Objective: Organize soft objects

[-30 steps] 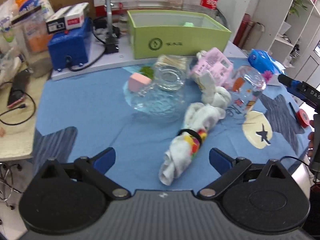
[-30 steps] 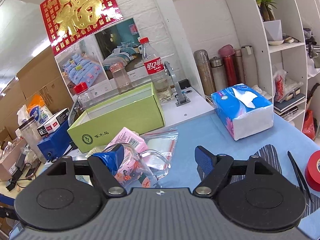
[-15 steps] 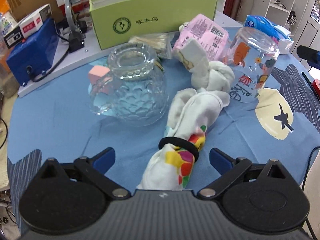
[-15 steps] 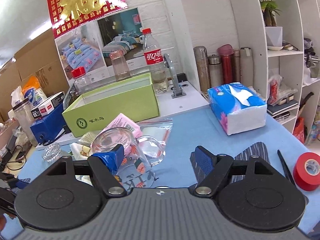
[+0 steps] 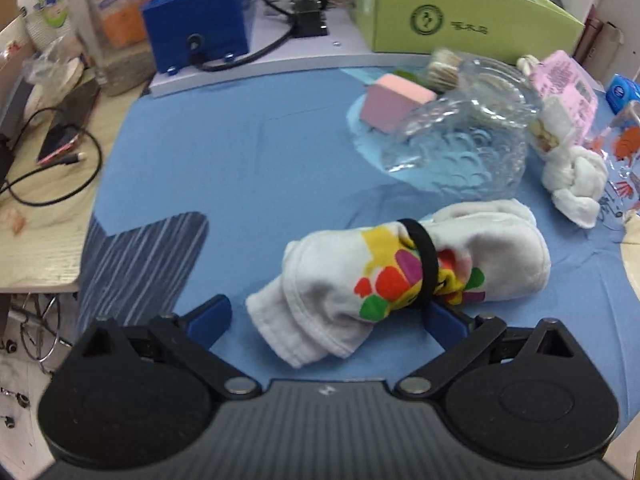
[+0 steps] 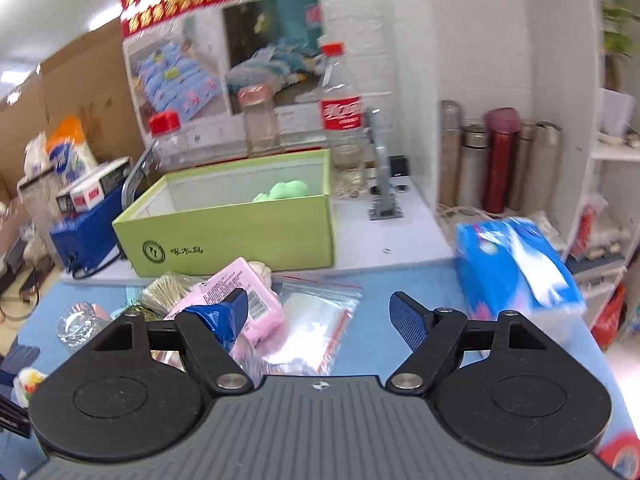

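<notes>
Change: since a second ago the left gripper (image 5: 326, 322) has dropped close over the sock bundle (image 5: 404, 280), which now fills the space between its fingers; the right view has swung toward the green box (image 6: 236, 236).
Sock bundle: soft white knit with bright patches of colour, rolled into a lumpy tube and cinched by a black elastic band (image 5: 422, 264); it lies on the blue cloth (image 5: 240, 168).
Left gripper: pitched steeply down, jaws spread wide on either side of the bundle's near end, not pressing it.
Right gripper (image 6: 320, 312): tilted gently down, jaws apart, nothing between them.
Knotted sock (image 5: 576, 184): white, twisted, just beside the ribbed glass mug (image 5: 464, 148).
Green box: stiff card, open-topped, with a crumpled pale-green soft piece (image 6: 282, 191) inside.
Pink sponge (image 5: 394, 105): matte block, touching the mug.
</notes>
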